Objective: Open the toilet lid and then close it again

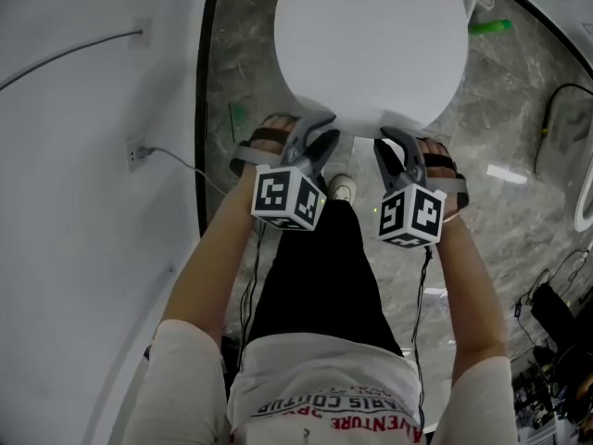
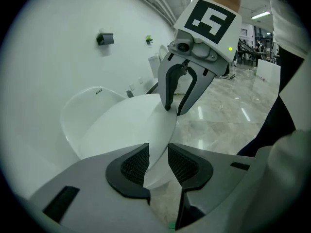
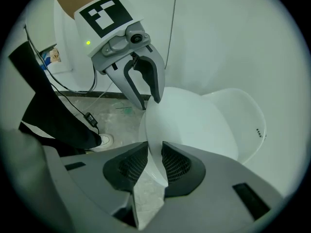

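left gripper (image 2: 158, 154), jaws apart, loosely straddles the toilet lid (image 1: 371, 44) at its rim; right gripper (image 3: 154, 152) pinches that rim; grey marble floor (image 1: 519, 137) surrounds the lid, white wall (image 1: 83, 156) beside it.

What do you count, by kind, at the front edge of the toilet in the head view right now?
Hand-held grippers: 2, the left hand-held gripper and the right hand-held gripper
Toilet lid: 1
Shoe on the floor between them: 1
Total: 4
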{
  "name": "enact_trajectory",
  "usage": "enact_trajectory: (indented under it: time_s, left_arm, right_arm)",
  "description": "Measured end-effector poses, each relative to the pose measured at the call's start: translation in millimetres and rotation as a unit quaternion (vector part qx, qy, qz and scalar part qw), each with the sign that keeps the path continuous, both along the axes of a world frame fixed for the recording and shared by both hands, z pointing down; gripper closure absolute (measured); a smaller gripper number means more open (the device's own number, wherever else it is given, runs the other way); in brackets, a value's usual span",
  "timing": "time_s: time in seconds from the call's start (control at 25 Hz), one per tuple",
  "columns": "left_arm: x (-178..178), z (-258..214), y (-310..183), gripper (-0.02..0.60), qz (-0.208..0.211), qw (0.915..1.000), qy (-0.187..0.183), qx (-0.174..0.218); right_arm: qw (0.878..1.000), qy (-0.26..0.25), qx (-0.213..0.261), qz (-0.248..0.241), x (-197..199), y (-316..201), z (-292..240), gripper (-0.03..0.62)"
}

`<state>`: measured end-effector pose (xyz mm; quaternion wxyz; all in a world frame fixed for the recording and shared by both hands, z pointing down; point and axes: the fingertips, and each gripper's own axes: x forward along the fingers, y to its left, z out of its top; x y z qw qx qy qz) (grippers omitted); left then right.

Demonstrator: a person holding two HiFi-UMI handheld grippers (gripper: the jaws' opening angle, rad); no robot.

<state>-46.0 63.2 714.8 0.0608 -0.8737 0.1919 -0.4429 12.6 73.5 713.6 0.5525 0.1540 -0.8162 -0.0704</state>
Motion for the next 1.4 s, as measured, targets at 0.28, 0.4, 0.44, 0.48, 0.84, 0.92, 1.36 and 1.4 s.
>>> enact_trajectory:
  time_s: [0.28, 0.4, 0.44, 0.48, 0.84, 0.92, 1.36, 1.4]
  left_arm:
    - [-1, 36, 3, 0.459, -0.003, 0.9995, 0.004, -0.031]
    - [-4, 48, 6, 0.459, -0.007, 0.9989, 0.003, -0.046]
    - [-3, 52, 6, 0.459, -0.006, 0.9987, 0.001, -0.050]
    - [-2, 56, 6, 0.459, -0.004, 0.9986, -0.003, -0.054]
    - [1, 80, 6, 0.459, 0.012, 0.9976, -0.031, -0.061]
    - [0, 83, 5, 0.463, 0.022, 0.9974, -0.041, -0.055]
    - [-14, 28, -14, 0.471, -0.026, 0.9977, -0.056, -0.028]
    - [-14, 11, -21, 0.472, -0.042, 0.9981, -0.042, -0.018]
  right_arm:
    - [0.999, 0.009, -0.027, 0.014, -2, 3, 36, 0.530]
    - [0.999, 0.011, -0.040, 0.018, -4, 6, 48, 0.530]
    - [0.999, 0.011, -0.046, 0.020, -4, 6, 52, 0.530]
    - [0.998, 0.010, -0.051, 0.022, -3, 5, 56, 0.530]
    - [0.994, 0.010, -0.092, 0.067, -1, 2, 81, 0.530]
    - [0.993, 0.011, -0.095, 0.068, -1, 1, 83, 0.530]
    - [0.989, -0.056, -0.069, 0.122, 17, -26, -9, 0.560]
    - [0.987, -0.066, -0.057, 0.132, 21, -32, -25, 0.563]
